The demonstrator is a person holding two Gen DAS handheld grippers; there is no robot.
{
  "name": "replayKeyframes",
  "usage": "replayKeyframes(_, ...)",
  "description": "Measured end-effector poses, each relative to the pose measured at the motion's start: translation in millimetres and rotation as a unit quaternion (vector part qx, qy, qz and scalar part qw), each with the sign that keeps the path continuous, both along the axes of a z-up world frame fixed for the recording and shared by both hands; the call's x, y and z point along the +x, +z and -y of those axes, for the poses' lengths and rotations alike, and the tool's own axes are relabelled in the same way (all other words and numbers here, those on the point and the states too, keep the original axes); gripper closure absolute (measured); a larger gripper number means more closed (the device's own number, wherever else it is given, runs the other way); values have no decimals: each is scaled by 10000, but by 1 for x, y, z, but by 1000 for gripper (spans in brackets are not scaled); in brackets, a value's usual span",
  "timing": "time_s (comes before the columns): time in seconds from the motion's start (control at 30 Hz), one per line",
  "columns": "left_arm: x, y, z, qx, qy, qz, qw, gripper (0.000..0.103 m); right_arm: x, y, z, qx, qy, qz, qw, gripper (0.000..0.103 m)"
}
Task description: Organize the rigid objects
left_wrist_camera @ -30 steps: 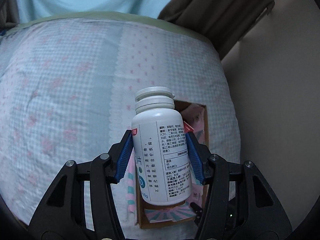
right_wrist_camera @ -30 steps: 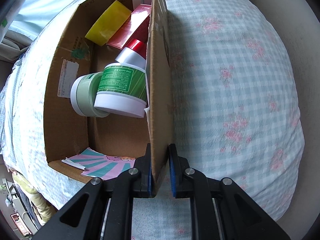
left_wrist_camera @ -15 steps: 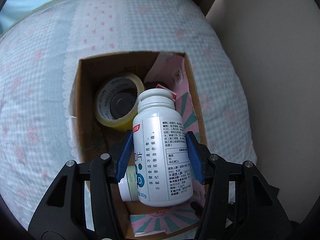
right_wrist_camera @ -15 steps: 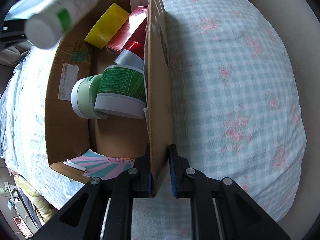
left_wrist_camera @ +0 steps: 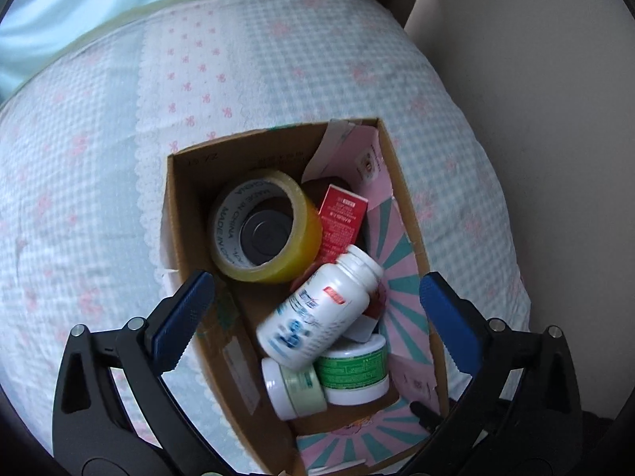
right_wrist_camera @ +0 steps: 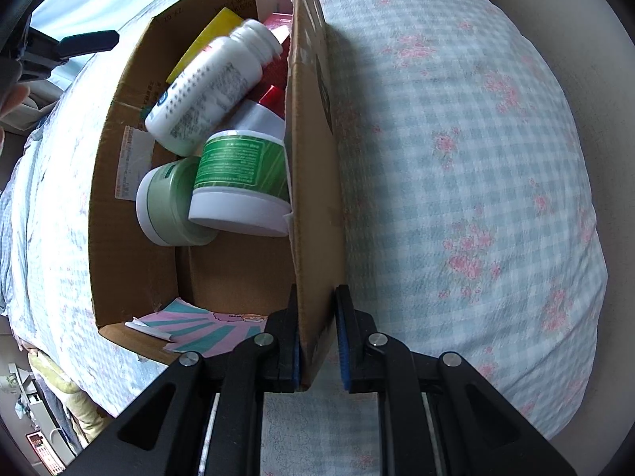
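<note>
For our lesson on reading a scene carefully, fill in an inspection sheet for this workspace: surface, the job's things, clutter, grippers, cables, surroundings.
Surface: bed with checked floral cover.
Job's things: cardboard box holding a tape roll, red carton, white bottle lying tilted on top, green-label jar, pale green jar.
Clutter: pink-and-teal paper lining the box.
Grippers: left gripper above the box, opening, fingers clear of the bottle; right gripper shut on the box wall.
Cables: nothing seen.
Surroundings: beige wall, curtain.

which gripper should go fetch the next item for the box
Left. The left gripper is opening, its jaws clear of the white bottle lying in the cardboard box. The right gripper is shut on the box wall, steadying it.
</note>
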State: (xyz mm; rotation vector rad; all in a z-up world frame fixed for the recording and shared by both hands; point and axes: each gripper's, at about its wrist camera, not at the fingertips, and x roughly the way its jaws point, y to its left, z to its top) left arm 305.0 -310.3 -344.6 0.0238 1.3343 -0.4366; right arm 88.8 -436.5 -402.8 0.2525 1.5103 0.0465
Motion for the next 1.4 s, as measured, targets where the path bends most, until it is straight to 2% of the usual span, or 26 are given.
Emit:
replayKeyframes(0.17, 0, 1, -15, -48, 132, -83, 9999, 0, -1, -1, -1, -19, -8, 3, 10000, 90)
replayKeyframes(0.33, -5, 16, -31, -35, 159, 36, 9999, 0, -1, -1, -3, -45, -34, 1, 10000, 90)
replayKeyframes(0.63, -7, 61, -77, -139, 522, 390, 9978, 0, 3, 0, -7, -122, 17, -55, 9999, 90)
replayKeyframes(0.97, -40, 116, -164, 24, 1027, 824, 9913, 0, 12, 9, -15, -270, -173, -21, 9995, 88)
replayKeyframes(1.0, -45, 120, -174, 53, 1093, 853, 9903, 0, 14, 12, -15, -283, -185, -19, 9994, 76)
replayKeyframes(1.03, -49, 123, -184, 66, 1153, 869, 9895, 0, 17, 15, -17, -339, -191, -15, 9992, 47)
replayKeyframes(1.07, -55, 125, -194, 75, 1215, 884, 9886, 0, 19, 17, -18, -379, -187, -2, 9991, 29)
replayKeyframes(1.1, -60, 128, -204, 93, 1281, 900, 9876, 0, 22, 24, -19, -411, -199, 83, 9989, 7)
replayKeyframes(1.3, -98, 137, -256, 163, 1609, 896, 9828, 0, 33, 63, -32, -628, -27, 371, 9973, 5)
replayKeyframes(1.4, -120, 147, -275, 185, 1711, 929, 9807, 0, 27, 90, -45, -557, 101, 490, 9972, 5)
